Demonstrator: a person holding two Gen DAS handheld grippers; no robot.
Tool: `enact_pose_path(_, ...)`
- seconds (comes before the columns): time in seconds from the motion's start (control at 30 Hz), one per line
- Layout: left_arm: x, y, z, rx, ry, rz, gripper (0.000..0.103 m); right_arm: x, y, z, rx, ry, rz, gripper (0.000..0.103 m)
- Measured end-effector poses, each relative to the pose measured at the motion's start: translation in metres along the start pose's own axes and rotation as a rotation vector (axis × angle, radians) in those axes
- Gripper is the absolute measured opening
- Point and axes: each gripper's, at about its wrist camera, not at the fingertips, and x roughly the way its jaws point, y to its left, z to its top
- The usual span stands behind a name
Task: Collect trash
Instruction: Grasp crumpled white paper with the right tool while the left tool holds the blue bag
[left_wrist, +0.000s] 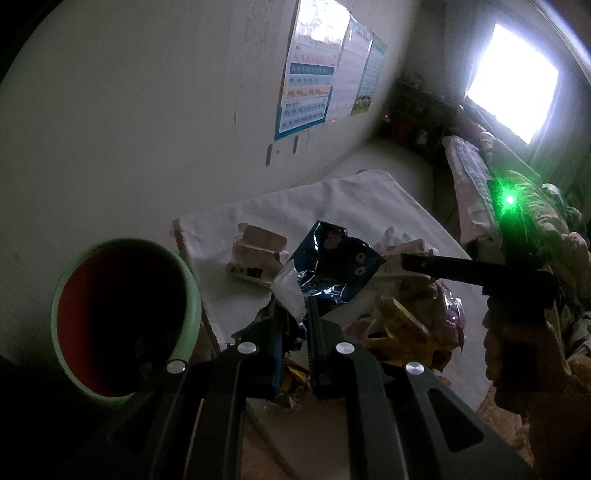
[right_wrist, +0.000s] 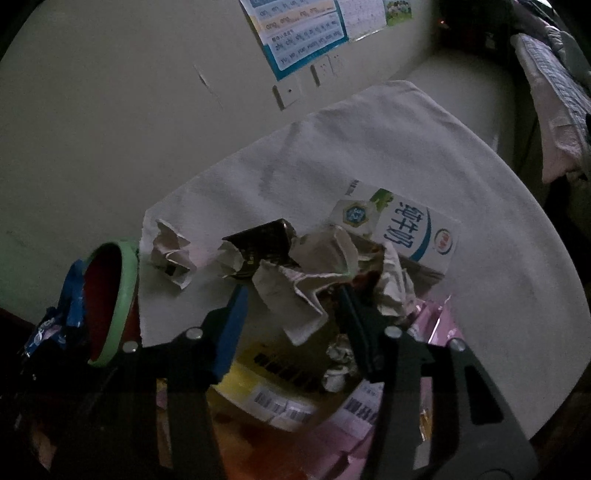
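Holding a blue wrapper (left_wrist: 332, 262) pinched in your left tongs (left_wrist: 295, 325), you have the bin (left_wrist: 125, 317) at nine o'clock; carry it over and release. Your right tongs (right_wrist: 291, 295) stand half open around crumpled paper (right_wrist: 306, 280), twelve o'clock, not yet gripped; squeeze next.

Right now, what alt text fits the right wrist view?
The right gripper straddles a crumpled paper in a litter pile on a white cloth, jaws apart. A milk carton lies behind; a green-rimmed bin sits left.
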Motion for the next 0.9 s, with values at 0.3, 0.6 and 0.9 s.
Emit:
enact_pose_path(0.3,0.000,0.002,0.000,-0.003,0.003,0.005,0.008,0.006,-0.010,0.002,0.038,0.004,0.031,0.019)
enact_pose_path(0.6,-0.009,0.003,0.007,-0.005,-0.026,0.031,0.008,-0.028,0.001,-0.003,-0.003,-0.091,0.061,0.016)
enact_pose_path(0.9,-0.027,-0.001,0.017,0.044,-0.088,0.108,0.008,-0.079,0.019,-0.014,-0.053,-0.193,0.068,0.016)
